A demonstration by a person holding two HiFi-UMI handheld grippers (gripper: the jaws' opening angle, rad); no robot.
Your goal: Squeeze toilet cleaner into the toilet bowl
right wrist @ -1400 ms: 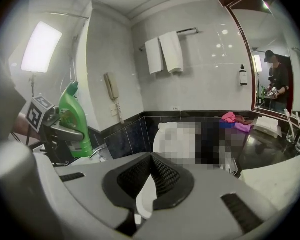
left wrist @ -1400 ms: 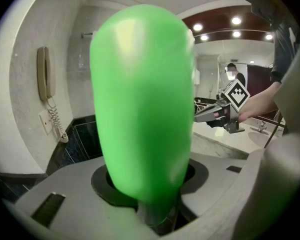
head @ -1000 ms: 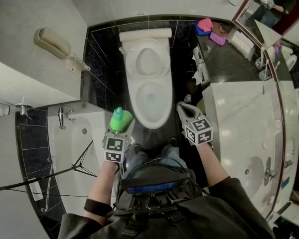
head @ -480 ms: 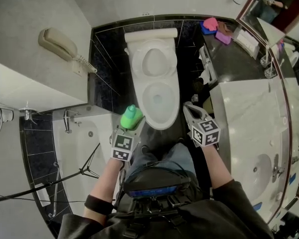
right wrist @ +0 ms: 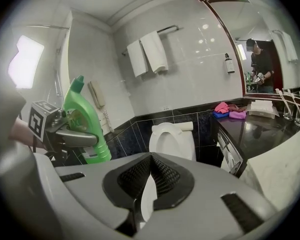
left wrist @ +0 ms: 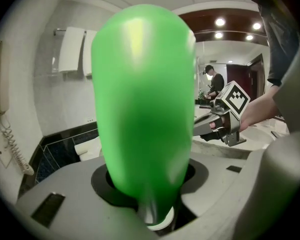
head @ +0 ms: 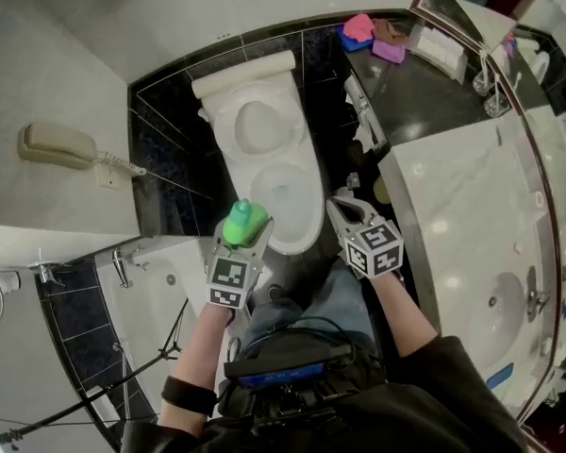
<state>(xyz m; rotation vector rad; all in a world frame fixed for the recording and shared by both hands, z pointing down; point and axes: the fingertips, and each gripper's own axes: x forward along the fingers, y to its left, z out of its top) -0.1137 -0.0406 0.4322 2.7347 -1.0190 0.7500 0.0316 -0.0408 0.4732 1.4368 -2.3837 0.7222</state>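
Green bottle [head: 244, 223], white toilet [head: 257, 125], glossy black tiles [head: 165, 154] with pale grout lines, beige wall phone [head: 55, 145], white counter [head: 453, 215], pink, blue and purple cloths [head: 360, 28].

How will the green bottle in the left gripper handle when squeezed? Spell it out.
The green bottle looks like soft plastic, so it probably gives under the left gripper rather than cracking. Its glossy, rounded sides might slip if the hold loosens. Tall with a narrow neck, it would likely tip easily if stood down.
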